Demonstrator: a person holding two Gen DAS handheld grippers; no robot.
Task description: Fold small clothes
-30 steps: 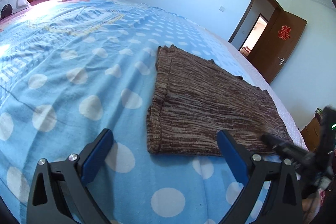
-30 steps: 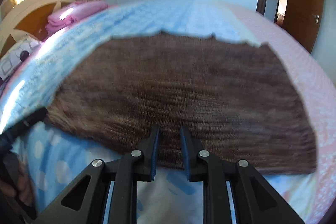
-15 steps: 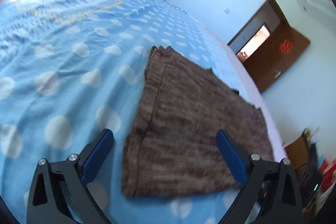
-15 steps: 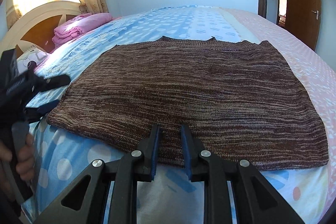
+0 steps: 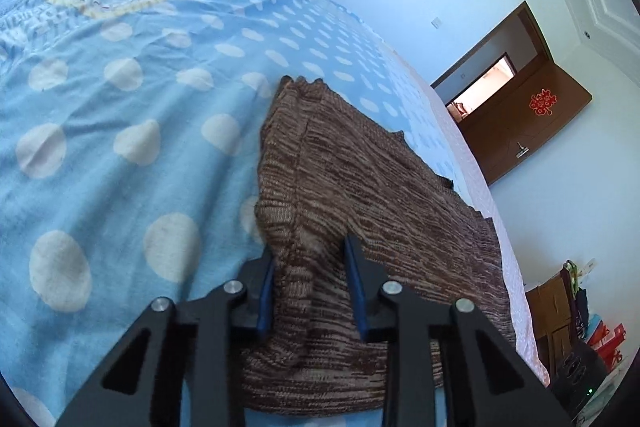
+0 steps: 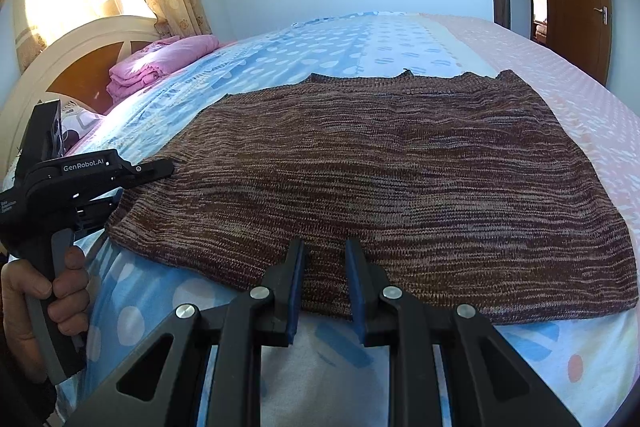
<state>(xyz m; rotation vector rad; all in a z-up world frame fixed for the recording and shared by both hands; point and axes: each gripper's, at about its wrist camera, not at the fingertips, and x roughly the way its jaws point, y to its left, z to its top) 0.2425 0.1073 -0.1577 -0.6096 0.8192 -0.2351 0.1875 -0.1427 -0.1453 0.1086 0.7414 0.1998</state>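
Up close on the left wrist view, the left gripper [image 5: 310,259] pinches a bunched corner of the brown knitted garment [image 5: 360,187], which spreads ahead over the dotted bedspread [image 5: 120,131]. On the right wrist view, the right gripper [image 6: 323,259], jaws narrowly parted, straddles the garment's near hem [image 6: 324,291]; whether it grips is unclear.

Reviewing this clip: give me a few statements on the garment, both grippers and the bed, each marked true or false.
1. The left gripper has knit fabric bunched between its fingers. True.
2. The brown knit garment hangs from a hanger. False: it lies spread on the bed.
3. The right gripper sits at the garment's near edge. True.
4. The folded pink bedding lies on top of the garment. False: it sits apart, by the headboard.
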